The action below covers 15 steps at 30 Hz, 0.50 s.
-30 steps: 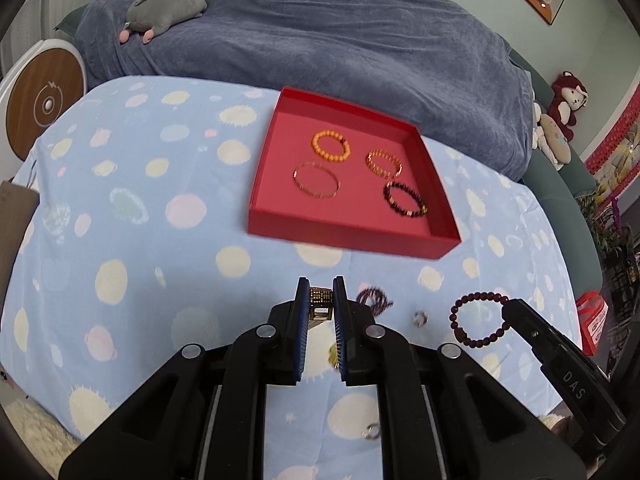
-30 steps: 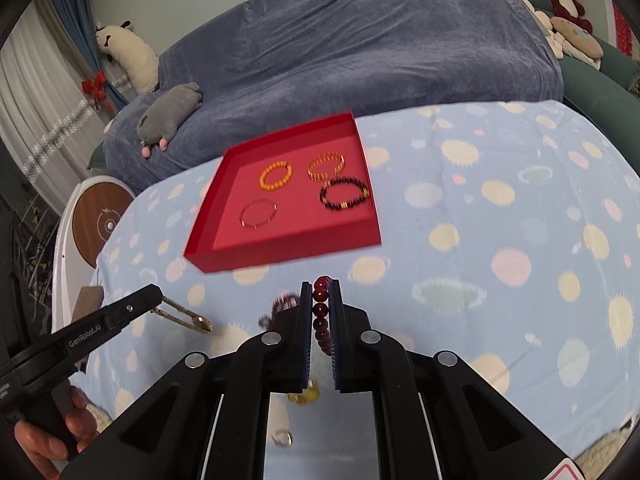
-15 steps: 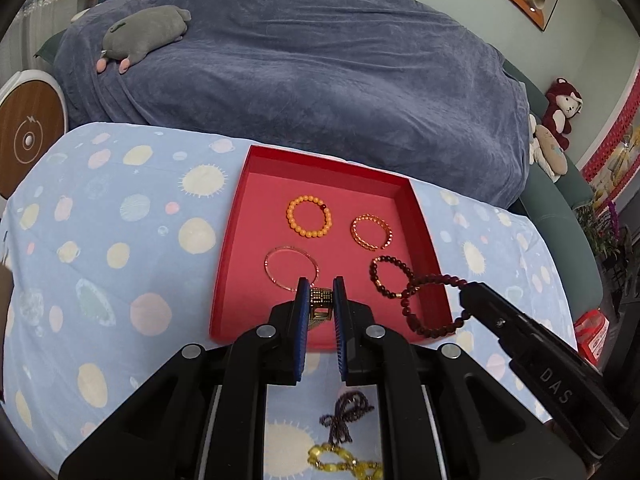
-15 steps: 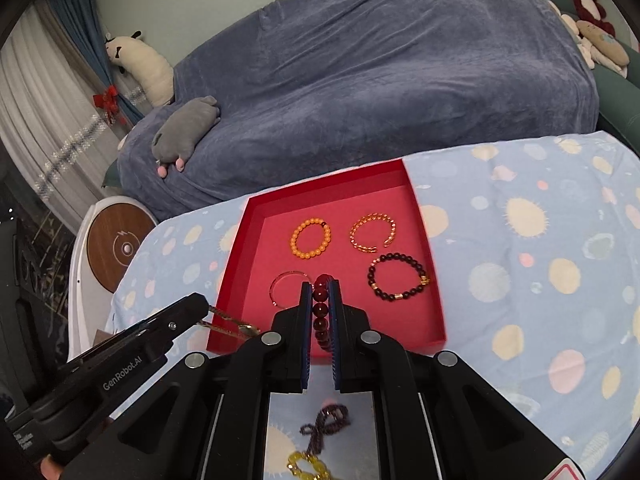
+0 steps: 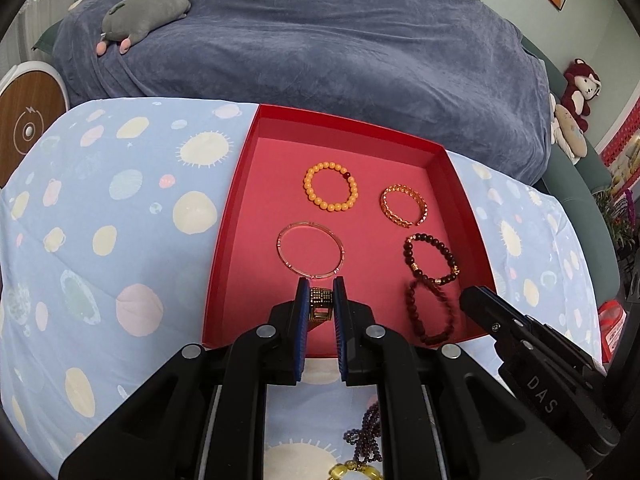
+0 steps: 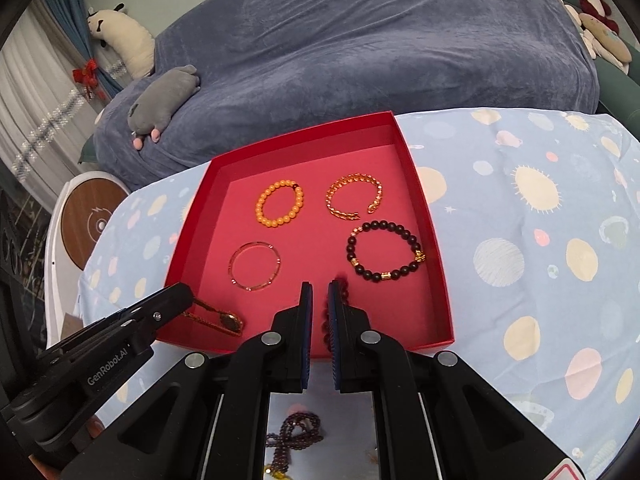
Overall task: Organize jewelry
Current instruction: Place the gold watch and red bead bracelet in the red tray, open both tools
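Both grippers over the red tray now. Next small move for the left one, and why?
Probably lower and open the left gripper: it is shut on the gold bracelet over bare floor near the red tray's front edge, clear of the thin bangle.

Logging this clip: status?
Left gripper shut on gold bracelet. Right gripper releasing dark red bracelet into red tray. Nothing blocking.

Red tray (image 5: 232,216) holding four bracelets, gold bracelet (image 5: 320,304) pinched above, dark-red beads (image 5: 430,314) blurred

Red tray (image 5: 224,240); orange bead bracelet (image 5: 330,192); pale-blue cloth (image 5: 100,220) with pastel planets.
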Tool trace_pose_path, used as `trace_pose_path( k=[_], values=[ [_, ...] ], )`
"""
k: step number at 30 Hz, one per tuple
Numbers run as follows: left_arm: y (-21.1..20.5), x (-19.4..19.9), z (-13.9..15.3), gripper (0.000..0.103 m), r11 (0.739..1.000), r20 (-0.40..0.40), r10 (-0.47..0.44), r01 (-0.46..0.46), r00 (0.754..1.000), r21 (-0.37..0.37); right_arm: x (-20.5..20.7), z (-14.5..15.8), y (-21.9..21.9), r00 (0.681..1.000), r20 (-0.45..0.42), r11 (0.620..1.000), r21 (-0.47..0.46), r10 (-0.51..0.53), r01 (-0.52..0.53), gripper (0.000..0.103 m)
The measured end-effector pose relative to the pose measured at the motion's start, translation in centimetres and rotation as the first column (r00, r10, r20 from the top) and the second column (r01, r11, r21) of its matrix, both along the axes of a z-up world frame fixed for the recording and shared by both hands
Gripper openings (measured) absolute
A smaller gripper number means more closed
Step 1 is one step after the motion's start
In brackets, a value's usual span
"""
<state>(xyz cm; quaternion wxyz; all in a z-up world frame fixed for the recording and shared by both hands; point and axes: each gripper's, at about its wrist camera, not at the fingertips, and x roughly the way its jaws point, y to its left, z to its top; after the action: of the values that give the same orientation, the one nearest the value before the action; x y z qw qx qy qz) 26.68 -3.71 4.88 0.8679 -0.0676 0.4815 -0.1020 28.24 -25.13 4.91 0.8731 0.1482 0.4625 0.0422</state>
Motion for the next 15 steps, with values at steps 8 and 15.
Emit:
trace_pose_path(
  k=[8,15],
  values=[
    [0.0,-0.1,-0.1,0.027,1.0,0.012,0.016,-0.016,1.0,0.022,-0.4,0.4,-1.0,1.0,0.012,1.0,-0.025,-0.018,0.018,0.017],
    [1.1,-1.8,1.1,0.05,0.998,0.053,0.047,-0.049,0.997,0.026,-3.1,1.1,-1.8,0.999,0.03,0.999,-0.038,-0.031,0.032,0.022]
  ],
)
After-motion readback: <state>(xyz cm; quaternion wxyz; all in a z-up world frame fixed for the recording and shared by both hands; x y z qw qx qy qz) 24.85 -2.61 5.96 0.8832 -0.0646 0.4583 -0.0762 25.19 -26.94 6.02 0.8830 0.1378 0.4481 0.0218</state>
